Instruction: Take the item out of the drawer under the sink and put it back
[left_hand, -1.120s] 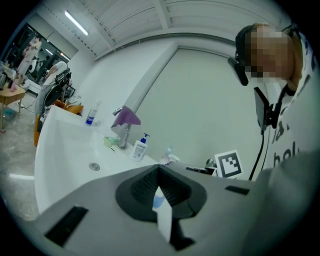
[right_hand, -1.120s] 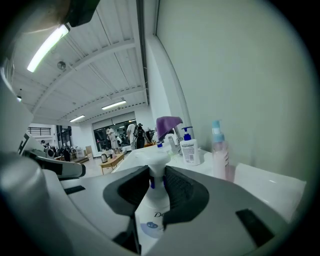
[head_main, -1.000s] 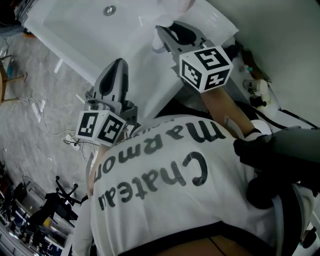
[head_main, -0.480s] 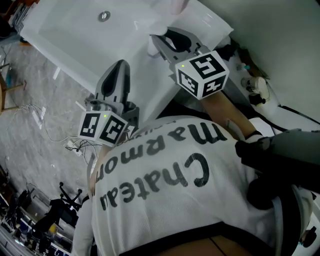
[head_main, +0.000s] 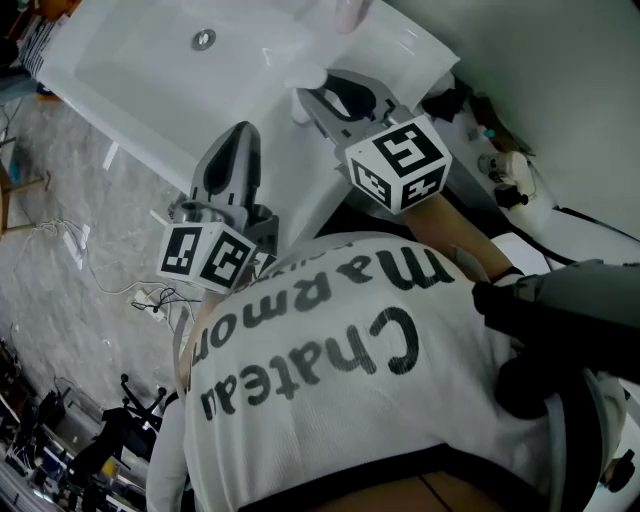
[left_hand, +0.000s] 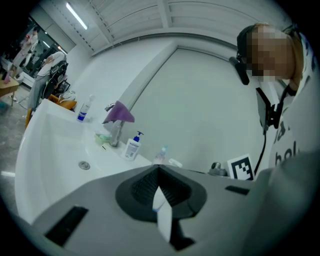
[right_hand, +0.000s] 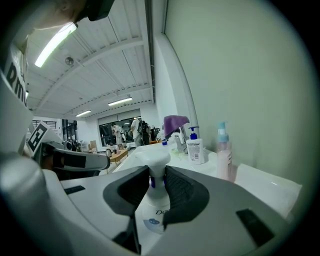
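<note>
A white pump bottle (right_hand: 153, 207) with a blue mark stands upright between the dark pads of my right gripper (right_hand: 155, 176), which is shut on its neck just below the pump head. In the head view the right gripper (head_main: 316, 88) holds the bottle (head_main: 303, 78) over the near rim of the white sink (head_main: 120, 80). My left gripper (head_main: 237, 132) is held level beside the sink's front edge, apart from the bottle. Its jaws (left_hand: 159, 168) meet at the tips with nothing held. No drawer shows in any view.
On the sink's back ledge stand a faucet draped with a purple cloth (left_hand: 119, 113), a white soap dispenser (left_hand: 132, 148), a blue spray bottle (left_hand: 85, 109) and a pink bottle with a blue cap (right_hand: 223, 152). The person's white printed shirt (head_main: 340, 380) fills the lower head view. Cables lie on the floor (head_main: 90, 250).
The head view has drifted a little. Both grippers keep their places by the sink, and the right one stays shut on the bottle.
</note>
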